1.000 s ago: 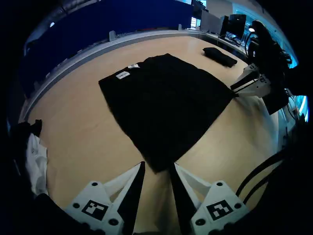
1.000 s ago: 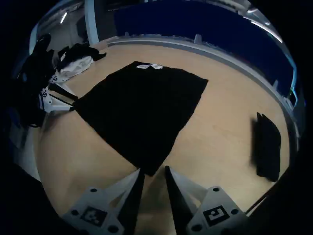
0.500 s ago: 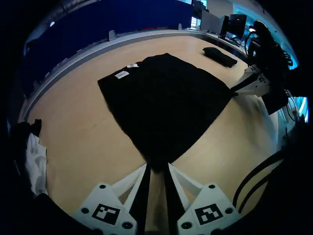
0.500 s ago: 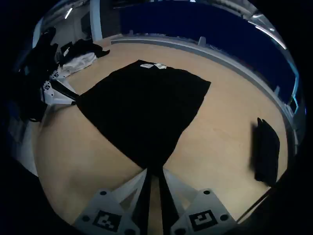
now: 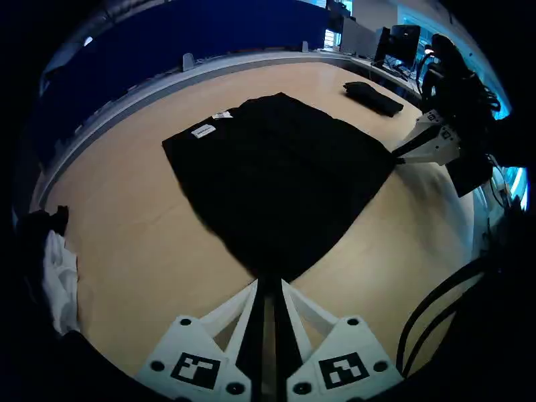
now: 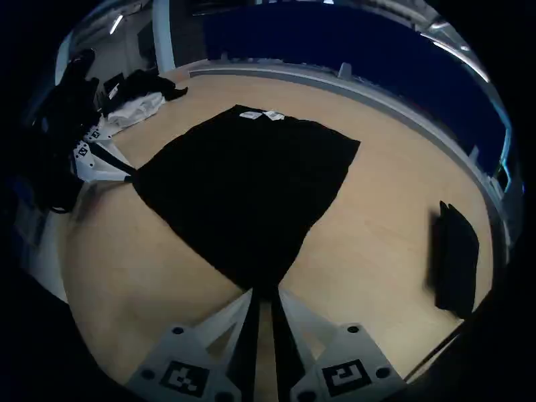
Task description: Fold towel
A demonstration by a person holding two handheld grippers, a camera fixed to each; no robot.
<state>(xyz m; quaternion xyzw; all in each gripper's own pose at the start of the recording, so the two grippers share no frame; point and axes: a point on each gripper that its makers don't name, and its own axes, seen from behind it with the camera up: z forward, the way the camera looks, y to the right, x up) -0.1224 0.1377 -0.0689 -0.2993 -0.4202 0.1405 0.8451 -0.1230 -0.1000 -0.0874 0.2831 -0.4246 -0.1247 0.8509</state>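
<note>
A black towel point(image 5: 281, 181) lies spread flat on the wooden table point(image 5: 134, 221), with white labels point(image 5: 204, 130) at its far edge. My left gripper point(image 5: 269, 280) is shut on the towel's near corner. Farther right, the right gripper point(image 5: 398, 155) pinches another corner. In the right gripper view the towel point(image 6: 248, 187) stretches away from my right gripper point(image 6: 264, 291), which is shut on its nearest corner. At the left of that view the left gripper point(image 6: 132, 175) holds its corner, with a dark sleeve behind it.
A folded black cloth point(image 5: 373, 97) lies at the table's far side, also point(image 6: 455, 261). A heap of white and dark clothes point(image 6: 137, 100) sits near a table corner, also point(image 5: 57, 275). A blue partition point(image 6: 348, 40) backs the table. Monitors point(image 5: 402, 37) stand beyond.
One second ago both grippers stood open around the towel's corners. Both have since shut on those corners, and the towel has shifted slightly.
</note>
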